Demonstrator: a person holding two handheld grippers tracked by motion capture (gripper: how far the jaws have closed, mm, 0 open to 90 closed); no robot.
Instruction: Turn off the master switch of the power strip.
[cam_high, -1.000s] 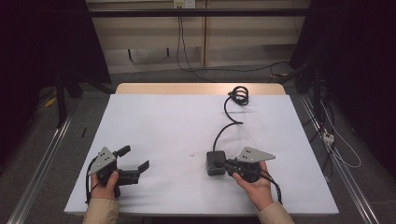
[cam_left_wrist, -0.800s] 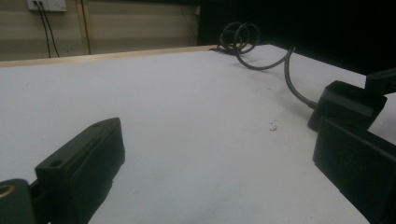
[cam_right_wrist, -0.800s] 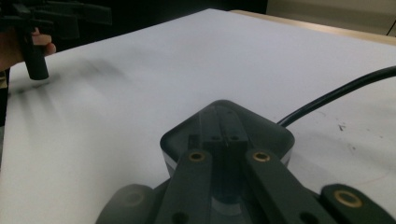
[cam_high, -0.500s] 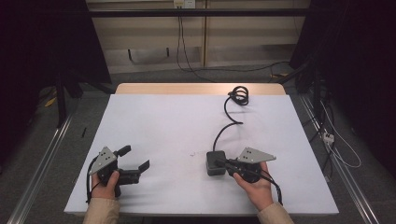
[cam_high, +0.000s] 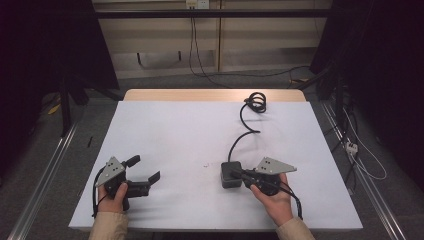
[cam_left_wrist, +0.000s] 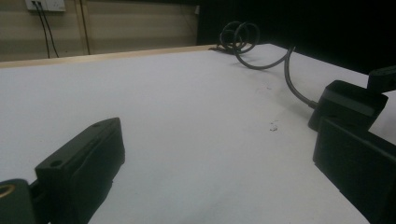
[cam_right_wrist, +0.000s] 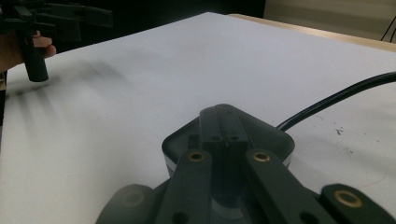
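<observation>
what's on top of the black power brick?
The right gripper, jaws shut together, lies over the top of the black power brick. Its cable runs off toward the table's far edge. The brick's top under the jaws is covered.

Both sleeves (cam_high: 107, 229) are looking beige or tan, cuffs showing at the near edge of the white table (cam_high: 175, 130). The left gripper (cam_high: 145, 176) is wearing a grey three-cornered plate dotted with small holes, over a black body with chunky black jaw blocks. The right gripper (cam_high: 236, 173) is carrying the same kind of grey plate, and its black link arms are showing brass-coloured pivot rings and small screw holes. A thin black cable is trailing off each one toward the near edge.
</observation>
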